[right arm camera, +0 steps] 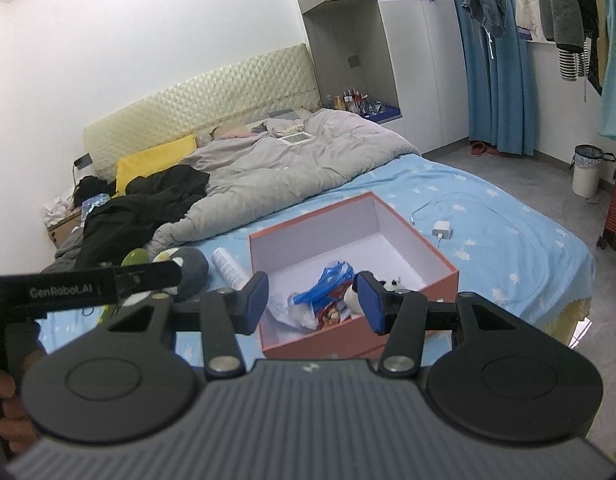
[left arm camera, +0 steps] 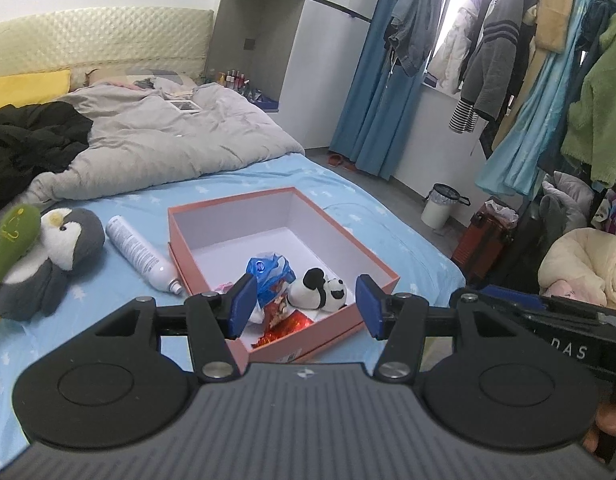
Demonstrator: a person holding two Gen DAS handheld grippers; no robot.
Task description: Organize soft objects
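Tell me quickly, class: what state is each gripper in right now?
Left gripper: open, nothing between its pads, above the pink box.
Right gripper: open, holding nothing.

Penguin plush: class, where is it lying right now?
In the left wrist view the penguin plush lies on the blue sheet at the far left, outside the pink box, between a green plush and a white spray can.

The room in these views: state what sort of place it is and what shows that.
A lived-in bedroom, most likely at home: a bed with a blue sheet and rumpled grey duvet, a padded headboard, and clothes on a hanging rack.
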